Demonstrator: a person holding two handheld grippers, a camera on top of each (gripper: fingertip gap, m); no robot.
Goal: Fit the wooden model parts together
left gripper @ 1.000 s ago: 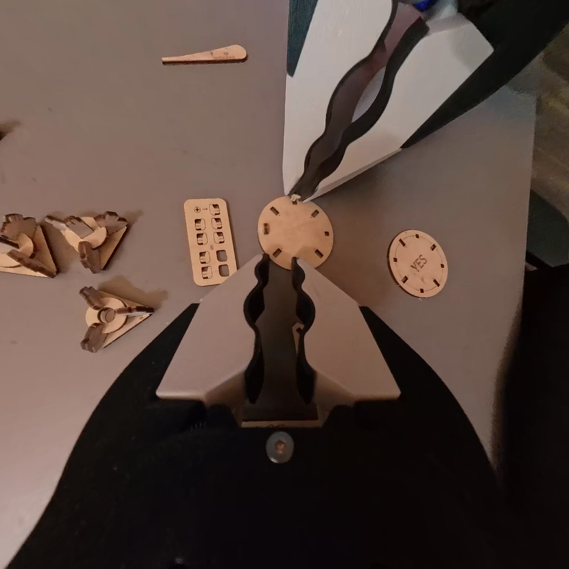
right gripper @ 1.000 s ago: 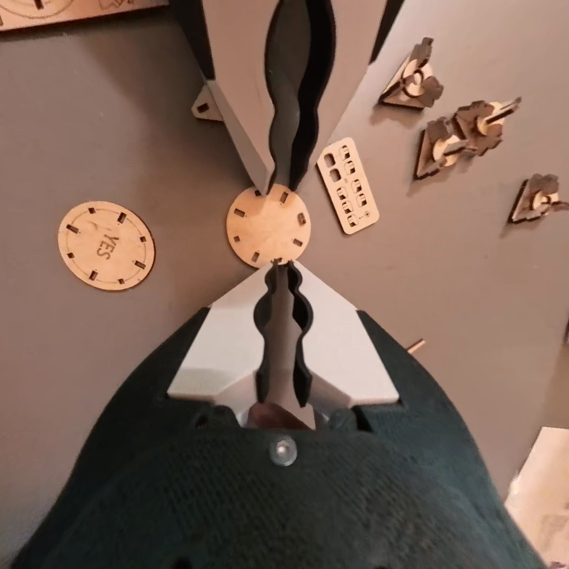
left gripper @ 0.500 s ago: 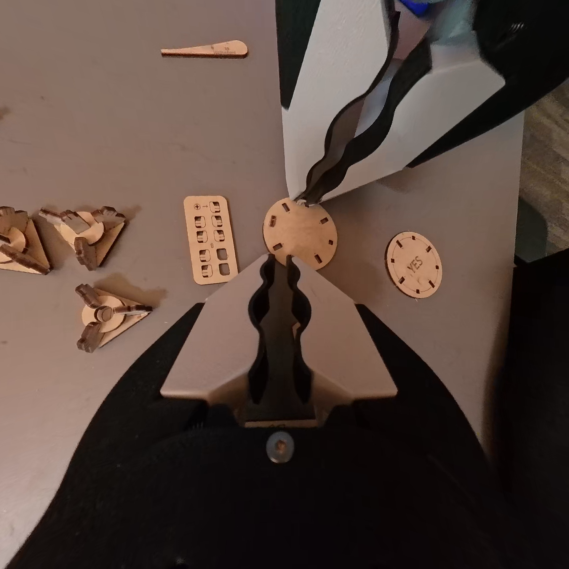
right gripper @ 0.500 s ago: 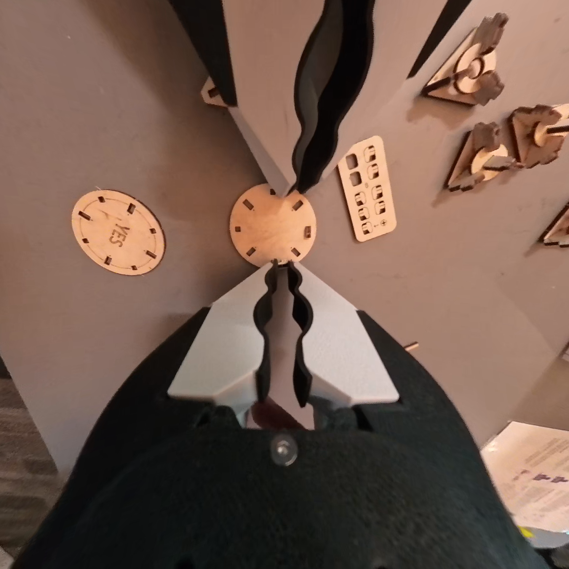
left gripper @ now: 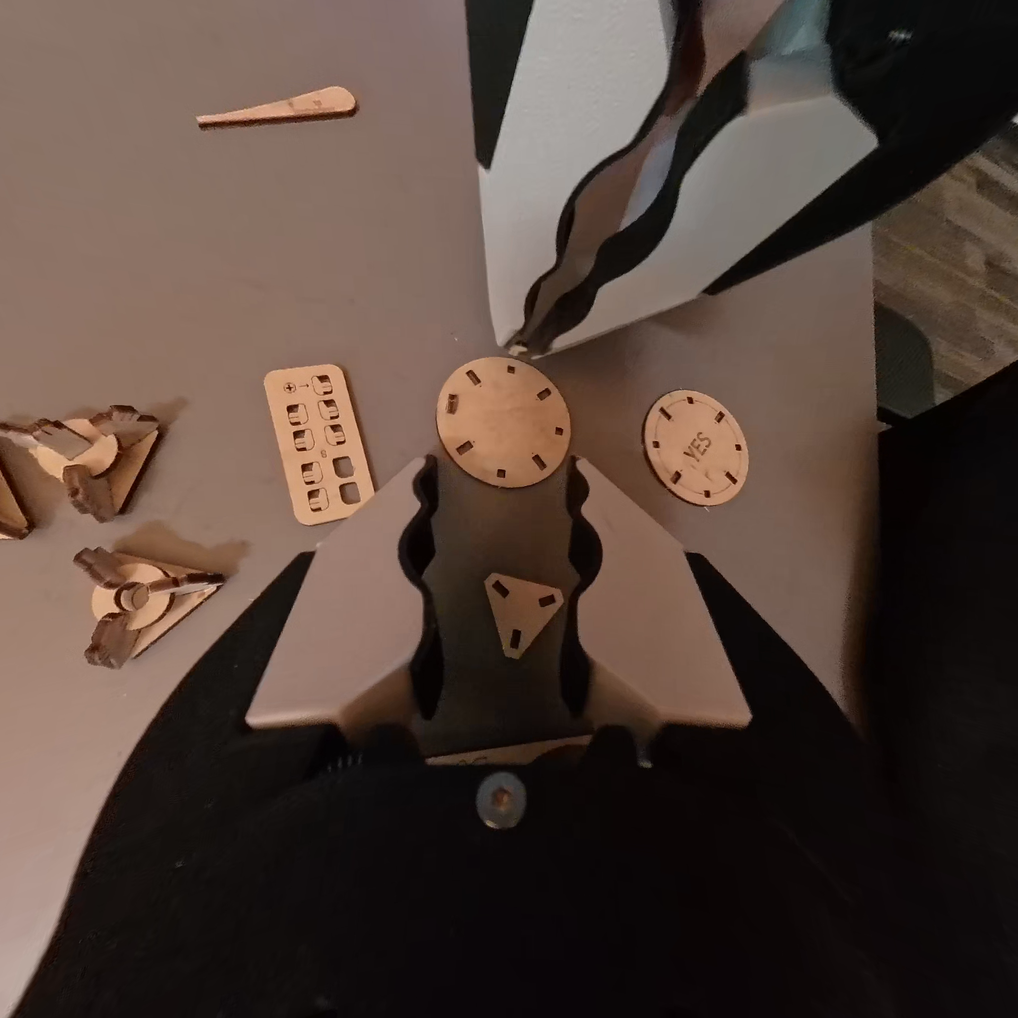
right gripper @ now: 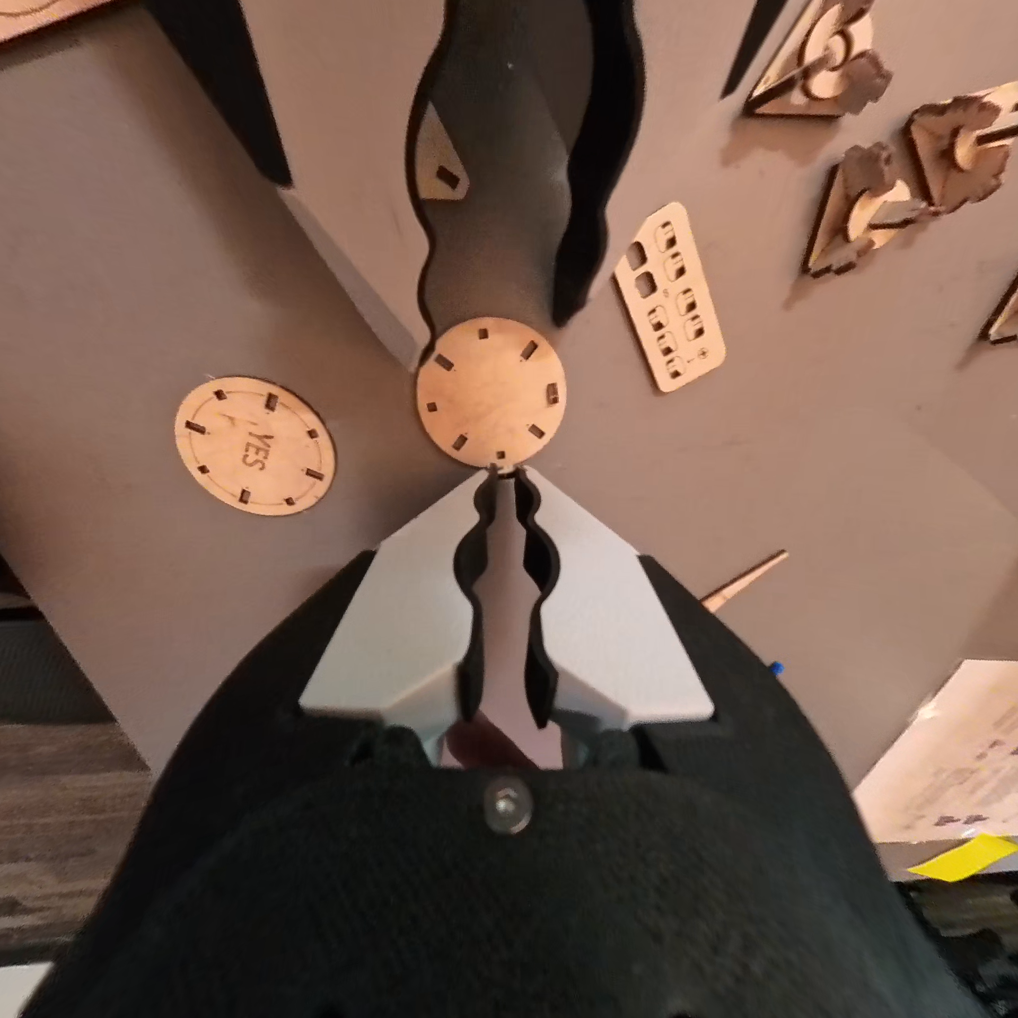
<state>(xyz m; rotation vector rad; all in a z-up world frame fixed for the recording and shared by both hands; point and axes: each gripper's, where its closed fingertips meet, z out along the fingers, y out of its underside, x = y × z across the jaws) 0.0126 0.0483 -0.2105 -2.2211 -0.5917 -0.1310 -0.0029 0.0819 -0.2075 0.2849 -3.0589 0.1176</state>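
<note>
A plain round wooden disc (left gripper: pixel 502 421) with slots around its rim sits on the grey table (left gripper: pixel 165 248). My left gripper (left gripper: pixel 502 463) is open. The disc's near edge lies between its fingertips with a gap to each pad. A small triangular wooden plate (left gripper: pixel 522 611) lies on the table between the left fingers. My right gripper (right gripper: pixel 502 475) is shut on a small pale wooden piece (right gripper: pixel 502 468) that touches the disc's (right gripper: pixel 490 391) rim. It shows in the left wrist view (left gripper: pixel 520 344) at the disc's far edge. The left gripper (right gripper: pixel 493 328) shows opposite in the right wrist view.
A second disc with engraved writing (left gripper: pixel 695 446) lies right of the plain one, near the table's right edge (left gripper: pixel 873 385). A wooden card with cut-outs (left gripper: pixel 318 443), several triangular wooden assemblies (left gripper: pixel 129 606) and a wedge-shaped stick (left gripper: pixel 286 107) lie to the left. Papers (right gripper: pixel 947 760) lie beyond the table. My hands' fingertips stand some 4 cm from each other. My left tips are roughly 5 cm from the small triangular wooden plate (left gripper: pixel 522 611).
My left gripper was closed at the disc's near edge and has opened wide, uncovering the triangular plate between its fingers. My right gripper stays shut at the disc's far rim.
</note>
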